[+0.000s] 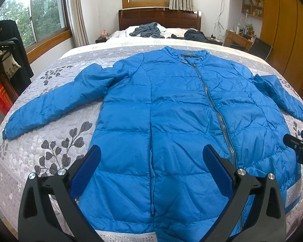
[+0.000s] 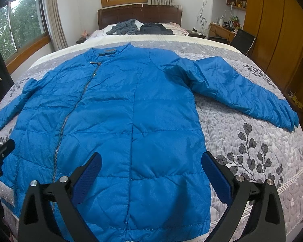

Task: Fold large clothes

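Slippage is the risk: both the left gripper (image 1: 151,169) and right gripper (image 2: 151,171) hover wide apart, empty, over the slick blue puffer jacket (image 1: 181,111), whose puffy filling may spring unfolded.

Black hand-held gripper (image 1: 151,161), blue ribbed pads (image 1: 86,173), silver screws (image 1: 61,171).

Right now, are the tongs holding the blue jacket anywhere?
No. Both the left tongs and the right tongs are open above the blue jacket, near its bottom hem, and nothing sits between their fingers.
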Demonstrator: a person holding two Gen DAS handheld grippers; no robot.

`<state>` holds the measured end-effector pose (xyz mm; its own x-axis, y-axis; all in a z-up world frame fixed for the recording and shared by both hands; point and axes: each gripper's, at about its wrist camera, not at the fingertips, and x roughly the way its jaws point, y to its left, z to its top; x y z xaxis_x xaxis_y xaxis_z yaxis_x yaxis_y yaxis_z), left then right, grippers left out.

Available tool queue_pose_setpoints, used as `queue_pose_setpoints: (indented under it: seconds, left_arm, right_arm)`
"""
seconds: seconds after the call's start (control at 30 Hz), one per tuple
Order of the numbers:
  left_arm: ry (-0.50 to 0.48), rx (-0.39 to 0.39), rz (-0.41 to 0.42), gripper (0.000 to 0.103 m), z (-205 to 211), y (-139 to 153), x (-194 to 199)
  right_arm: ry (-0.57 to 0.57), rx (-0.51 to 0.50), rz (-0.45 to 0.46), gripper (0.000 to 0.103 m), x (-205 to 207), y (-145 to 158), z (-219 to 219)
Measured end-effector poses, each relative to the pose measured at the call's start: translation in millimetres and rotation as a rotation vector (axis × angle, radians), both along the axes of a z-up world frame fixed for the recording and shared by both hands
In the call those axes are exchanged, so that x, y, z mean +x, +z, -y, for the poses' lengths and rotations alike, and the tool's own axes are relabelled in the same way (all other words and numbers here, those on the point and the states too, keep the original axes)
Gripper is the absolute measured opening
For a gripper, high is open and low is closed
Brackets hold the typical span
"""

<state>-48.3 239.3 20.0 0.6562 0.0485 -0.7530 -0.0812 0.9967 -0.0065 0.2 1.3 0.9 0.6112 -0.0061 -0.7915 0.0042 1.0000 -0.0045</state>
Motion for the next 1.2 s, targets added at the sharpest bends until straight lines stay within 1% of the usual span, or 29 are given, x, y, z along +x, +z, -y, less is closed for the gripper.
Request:
queue_pose_setpoints:
  seconds: [0.73,0.8,0.87,0.97,1.0,1.1,1.13,1.17,1.2]
  left_arm:
    - [-0.001,-0.007,-0.014,0.1,0,-3,0]
    - [-0.01,-0.012,-0.018,0.1,1,-4,4]
    - [-0.044,-0.026,-0.014,0.1,5,-4,10]
    - [-0.099,-0.054,-0.03,0.1,17,0,25]
    - [-0.114,-0.06,-0.041,0.1,22,1,31]
    - [-0.16,-0.075,-0.059,0.1,41,7,55]
    - [-0.167,-0.077,-0.058,0.1,50,10,67]
    - [-0.174,-0.081,-0.058,0.1,57,11,73]
    - [-0.184,-0.093,-0.061,0.1,64,13,81]
  right_arm:
    - [-0.005,0.016,0.005,0.099,1,5,1]
    - [-0.01,0.019,0.019,0.099,1,6,4]
    - [0.0,0.024,0.032,0.099,2,8,13]
    - [-0.013,0.107,0.029,0.099,6,12,43]
    - [-0.034,0.142,0.045,0.099,8,14,60]
    - [-0.16,0.196,0.012,0.099,20,15,124]
    - [-0.225,0.175,-0.001,0.099,25,17,153]
    - [-0.281,0.102,-0.008,0.099,27,24,174]
    - [-0.337,0.098,-0.015,0.099,29,24,197]
